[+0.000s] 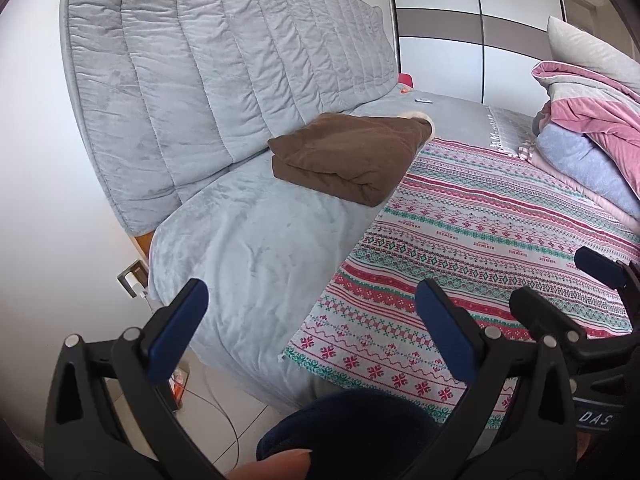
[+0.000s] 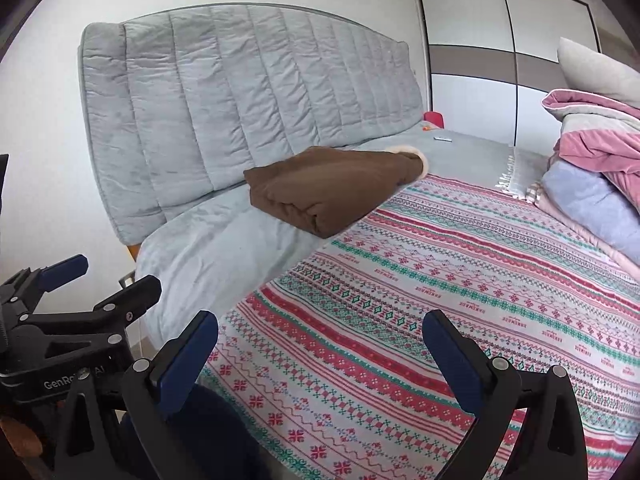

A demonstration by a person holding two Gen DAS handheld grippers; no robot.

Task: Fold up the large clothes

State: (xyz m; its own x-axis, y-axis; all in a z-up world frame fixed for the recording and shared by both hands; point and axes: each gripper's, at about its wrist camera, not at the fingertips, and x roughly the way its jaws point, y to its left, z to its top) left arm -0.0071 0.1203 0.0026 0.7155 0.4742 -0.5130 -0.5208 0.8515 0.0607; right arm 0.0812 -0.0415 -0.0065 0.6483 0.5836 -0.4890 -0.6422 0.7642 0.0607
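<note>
Folded brown garment [image 1: 344,156]: soft, plush rectangular bundle, centre frame on the grey velvety bed cover [image 1: 248,240], long axis running lower left to upper right, fleecy cream cuff at upper-right end. Left gripper [image 1: 312,312] and right gripper [image 2: 320,344]: both spread wide, grasping nothing, above the knit-patterned blanket [image 2: 460,272].

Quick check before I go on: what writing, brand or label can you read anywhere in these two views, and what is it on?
"DAS": white letters on the right gripper body, cut off at the frame edge.
"GenRo… AI": white letters on the left gripper body, middle hidden by a screw.
Small red repeated lettering in the bands of the patterned blanket: too small to read.
No writing shows on the folded brown garment.
</note>
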